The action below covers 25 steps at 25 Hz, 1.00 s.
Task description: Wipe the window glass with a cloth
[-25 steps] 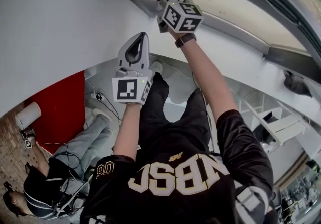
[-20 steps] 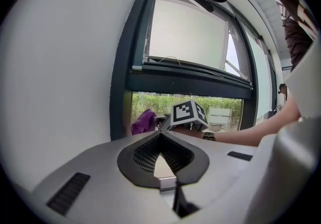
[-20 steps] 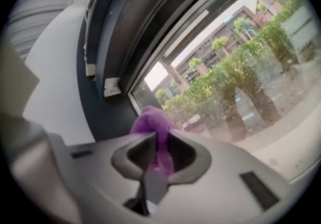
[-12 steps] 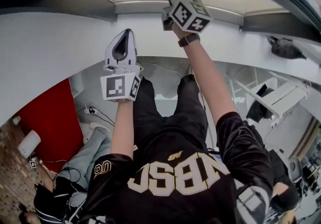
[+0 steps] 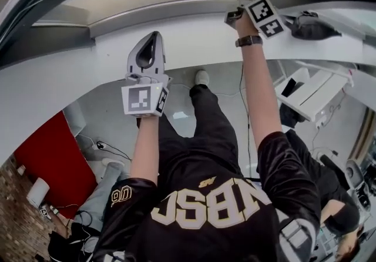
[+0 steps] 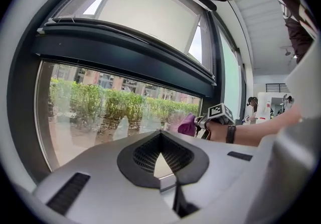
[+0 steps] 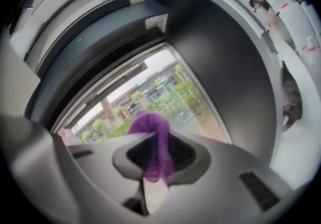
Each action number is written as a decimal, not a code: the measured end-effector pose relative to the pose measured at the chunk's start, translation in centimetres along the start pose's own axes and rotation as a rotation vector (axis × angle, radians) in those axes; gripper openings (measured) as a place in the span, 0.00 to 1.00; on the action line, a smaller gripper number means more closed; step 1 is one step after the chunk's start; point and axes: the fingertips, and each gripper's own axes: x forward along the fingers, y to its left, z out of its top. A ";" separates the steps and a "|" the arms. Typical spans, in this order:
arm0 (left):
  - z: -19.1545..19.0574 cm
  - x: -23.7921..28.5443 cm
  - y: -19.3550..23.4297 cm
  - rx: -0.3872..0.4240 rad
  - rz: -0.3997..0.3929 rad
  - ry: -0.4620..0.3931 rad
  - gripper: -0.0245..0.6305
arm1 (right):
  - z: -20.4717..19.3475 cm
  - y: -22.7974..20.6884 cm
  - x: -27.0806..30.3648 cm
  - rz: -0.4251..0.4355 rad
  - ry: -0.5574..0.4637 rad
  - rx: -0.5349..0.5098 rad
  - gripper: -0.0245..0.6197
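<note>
- Right claw [image 7: 158, 143] clenched on the purple cloth [image 7: 148, 122], cloth up at the window glass [image 7: 168, 92], near the dark frame [image 7: 225, 67].
- Left claw [image 6: 160, 136] pinched together, empty, well apart from the cloth.

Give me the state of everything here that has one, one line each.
purple cloth, bunched, clamped in the right gripper.
right gripper, shut on the cloth, raised to the window glass.
left gripper, shut, empty.
window glass, streaky low down.
</note>
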 end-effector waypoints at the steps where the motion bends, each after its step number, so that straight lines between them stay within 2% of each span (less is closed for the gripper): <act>1: -0.1 0.4 -0.8 0.003 -0.003 -0.001 0.06 | 1.4 -1.8 -0.2 -0.026 -0.027 0.017 0.15; 5: 0.2 1.0 -1.6 0.008 0.006 -0.012 0.06 | 4.2 -5.7 -0.5 -0.105 -0.084 0.077 0.15; 8: 1.0 -0.2 0.2 0.004 0.027 -0.015 0.06 | 2.6 -3.0 -0.7 -0.078 -0.055 0.051 0.15; 11: 1.6 -2.7 4.0 -0.005 0.074 -0.016 0.06 | -3.3 4.2 -1.3 0.039 0.055 -0.003 0.15; 17: 2.7 -9.1 14.1 -0.001 0.169 -0.005 0.06 | -20.0 23.9 -3.8 0.369 0.312 -0.189 0.15; 21: 3.8 -13.9 20.8 0.015 0.230 0.002 0.06 | -29.3 36.3 -4.8 0.557 0.411 -0.264 0.15; 25: 4.2 -17.3 25.1 0.060 0.263 0.012 0.06 | -36.3 45.8 -4.2 0.671 0.466 -0.288 0.15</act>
